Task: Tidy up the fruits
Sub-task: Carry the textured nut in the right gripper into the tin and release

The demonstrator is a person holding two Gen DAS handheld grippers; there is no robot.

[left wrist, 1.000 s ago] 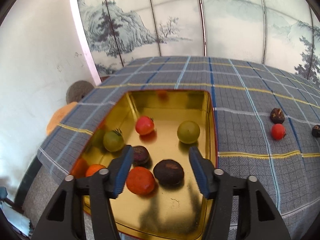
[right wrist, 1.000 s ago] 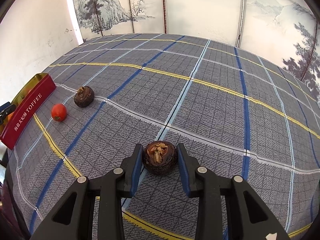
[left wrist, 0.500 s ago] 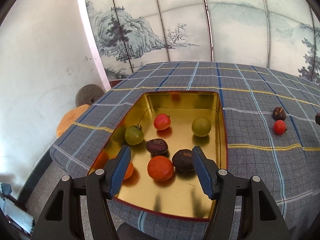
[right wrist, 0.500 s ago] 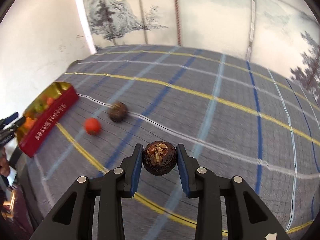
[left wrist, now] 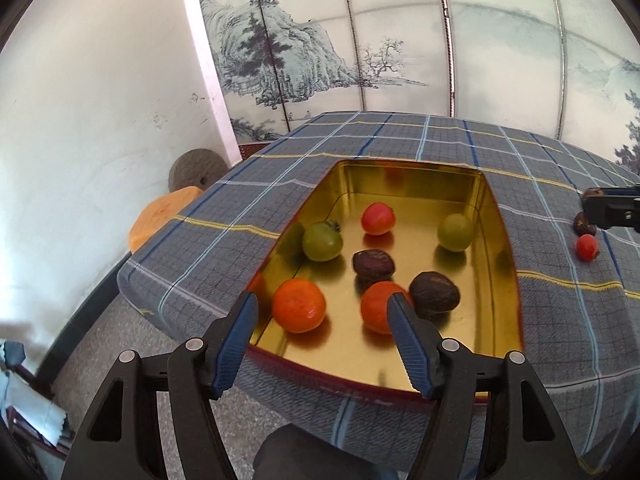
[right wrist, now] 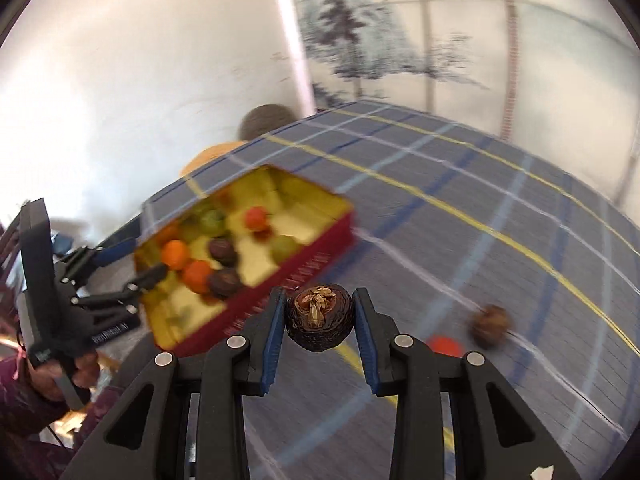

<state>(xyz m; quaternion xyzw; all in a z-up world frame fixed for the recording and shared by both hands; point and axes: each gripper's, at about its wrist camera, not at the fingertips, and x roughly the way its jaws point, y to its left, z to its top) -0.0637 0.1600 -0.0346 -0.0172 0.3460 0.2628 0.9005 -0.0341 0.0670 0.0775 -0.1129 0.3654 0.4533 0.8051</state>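
- My right gripper (right wrist: 319, 322), angled downward, clamps a dark brown fruit (right wrist: 320, 317) just beside the gold tin (right wrist: 256, 304).
- My left gripper (left wrist: 320, 338), jaws just widening and empty, tilts over the tin's near end.

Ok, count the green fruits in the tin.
2, both inside the gold tin: one green fruit by its left wall, another near its right wall. None seems hidden.

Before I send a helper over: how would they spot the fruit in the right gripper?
Find the gold tin with red sides on the plaid tablecloth. Just outside its long red wall, the right gripper is shut on a dark brown fruit. Unlike the loose ones on the cloth, it is off the table, cracked top showing tan flesh.
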